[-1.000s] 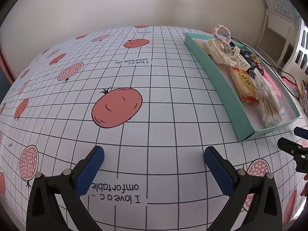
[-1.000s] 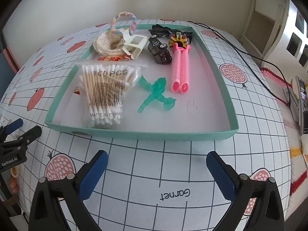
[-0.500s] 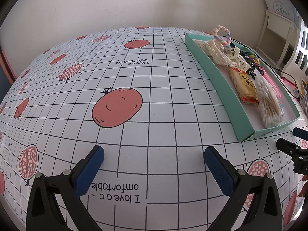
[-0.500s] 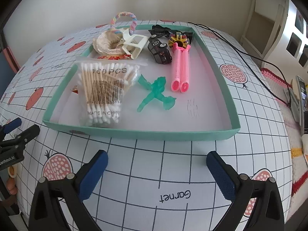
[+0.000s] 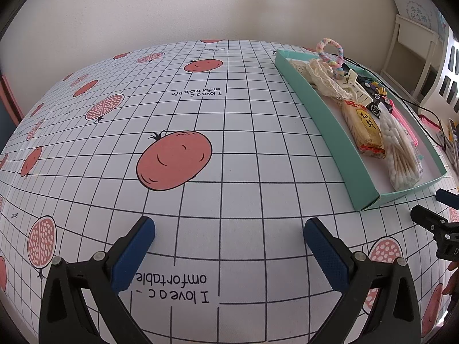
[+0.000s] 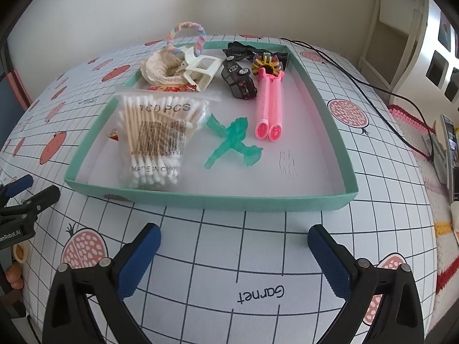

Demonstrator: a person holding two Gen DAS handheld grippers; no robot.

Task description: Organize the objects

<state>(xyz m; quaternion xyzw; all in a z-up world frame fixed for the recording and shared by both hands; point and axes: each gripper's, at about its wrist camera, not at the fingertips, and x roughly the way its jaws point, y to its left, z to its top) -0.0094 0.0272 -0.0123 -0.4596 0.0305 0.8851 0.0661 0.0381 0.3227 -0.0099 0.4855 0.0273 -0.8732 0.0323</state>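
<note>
A teal tray [image 6: 218, 200] sits on the patterned tablecloth and also shows at the right of the left wrist view [image 5: 330, 132]. It holds a bag of cotton swabs [image 6: 155, 140], a green figure [image 6: 233, 143], pink tubes [image 6: 268, 106], a black toy car [image 6: 238, 78], a white clip [image 6: 200, 68], a lace roll [image 6: 157, 68] and a pastel loop [image 6: 189, 33]. My right gripper [image 6: 233, 246] is open and empty just in front of the tray. My left gripper [image 5: 229, 243] is open and empty over bare cloth, left of the tray.
A snack packet [image 5: 363, 126] lies in the tray beside the swabs. A black cable [image 6: 373, 86] runs across the table to the right of the tray. White furniture [image 6: 401, 28] stands at the far right. The table edge lies close below both grippers.
Both grippers stay open and empty. The right wrist view has drawn back slightly from the tray. The left view has barely shifted.
</note>
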